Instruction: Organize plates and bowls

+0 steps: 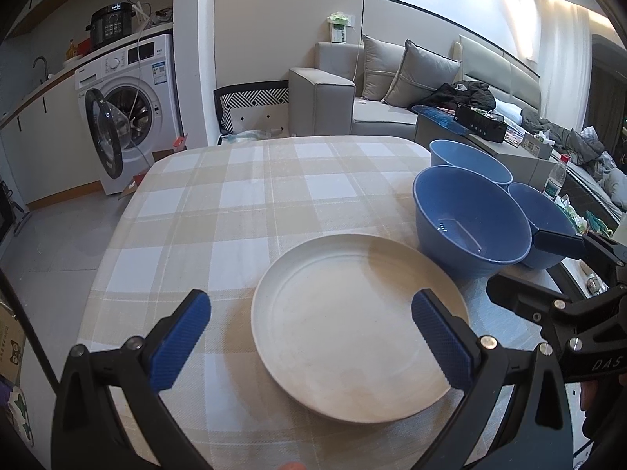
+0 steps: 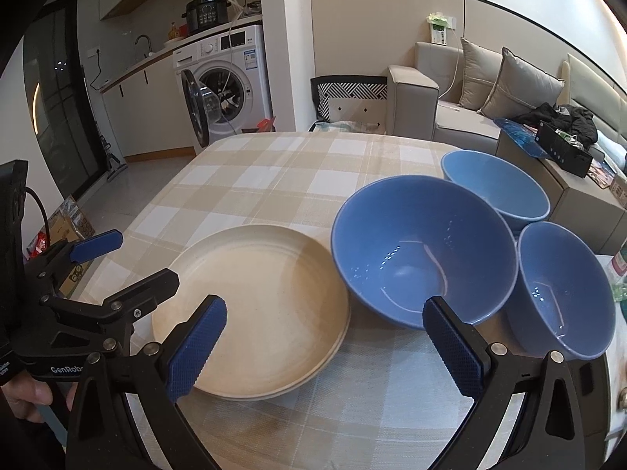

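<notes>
A cream plate lies on the checked tablecloth; in the right wrist view it looks like a stack of two plates. Three blue bowls stand to its right: a large one, a far one and a near right one. My left gripper is open and empty, its fingers low over the plate's near side. My right gripper is open and empty, in front of the plate and the large bowl.
The table's right edge runs close past the bowls. A grey sofa and a low cabinet with a black box stand behind. A washing machine with its door open is at the far left. A water bottle stands beyond the bowls.
</notes>
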Demonstrator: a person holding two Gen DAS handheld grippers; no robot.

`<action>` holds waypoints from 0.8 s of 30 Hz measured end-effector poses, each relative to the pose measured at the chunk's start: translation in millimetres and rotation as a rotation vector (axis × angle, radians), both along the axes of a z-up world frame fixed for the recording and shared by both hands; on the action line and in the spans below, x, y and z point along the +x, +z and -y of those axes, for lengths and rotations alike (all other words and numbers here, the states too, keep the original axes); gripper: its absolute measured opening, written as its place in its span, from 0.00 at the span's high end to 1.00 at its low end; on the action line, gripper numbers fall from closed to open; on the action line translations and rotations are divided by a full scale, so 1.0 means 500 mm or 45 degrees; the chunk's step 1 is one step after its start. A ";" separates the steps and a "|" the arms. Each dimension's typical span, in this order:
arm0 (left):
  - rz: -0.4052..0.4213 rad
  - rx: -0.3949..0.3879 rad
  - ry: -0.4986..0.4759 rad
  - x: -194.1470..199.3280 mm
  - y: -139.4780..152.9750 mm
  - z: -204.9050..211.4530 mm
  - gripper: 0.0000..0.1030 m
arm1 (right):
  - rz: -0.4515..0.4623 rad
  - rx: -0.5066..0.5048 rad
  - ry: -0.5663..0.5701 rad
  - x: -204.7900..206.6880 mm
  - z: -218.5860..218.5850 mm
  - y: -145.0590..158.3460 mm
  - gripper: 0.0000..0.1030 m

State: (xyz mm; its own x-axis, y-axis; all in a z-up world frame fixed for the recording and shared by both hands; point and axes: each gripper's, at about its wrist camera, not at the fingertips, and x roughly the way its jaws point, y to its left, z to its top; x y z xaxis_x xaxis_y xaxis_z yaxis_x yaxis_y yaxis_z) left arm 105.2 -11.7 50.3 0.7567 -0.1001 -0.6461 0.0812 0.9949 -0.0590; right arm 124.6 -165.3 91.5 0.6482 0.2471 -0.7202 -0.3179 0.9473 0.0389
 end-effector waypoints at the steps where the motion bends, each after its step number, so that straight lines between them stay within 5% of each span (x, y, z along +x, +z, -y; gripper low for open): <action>1: 0.003 0.000 -0.004 0.001 0.002 0.003 0.00 | 0.004 0.001 -0.005 0.000 0.005 0.003 0.01; 24: 0.061 -0.002 -0.088 0.046 0.069 0.088 0.00 | 0.110 0.007 -0.117 0.018 0.134 0.092 0.01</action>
State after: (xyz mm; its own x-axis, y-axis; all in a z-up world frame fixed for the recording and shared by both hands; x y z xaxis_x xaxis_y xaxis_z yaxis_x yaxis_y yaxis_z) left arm 128.3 -55.8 84.6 0.7778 -0.1542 -0.6092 0.1526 0.9868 -0.0550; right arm 133.7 -232.2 137.3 0.7277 0.1877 -0.6597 -0.2323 0.9724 0.0205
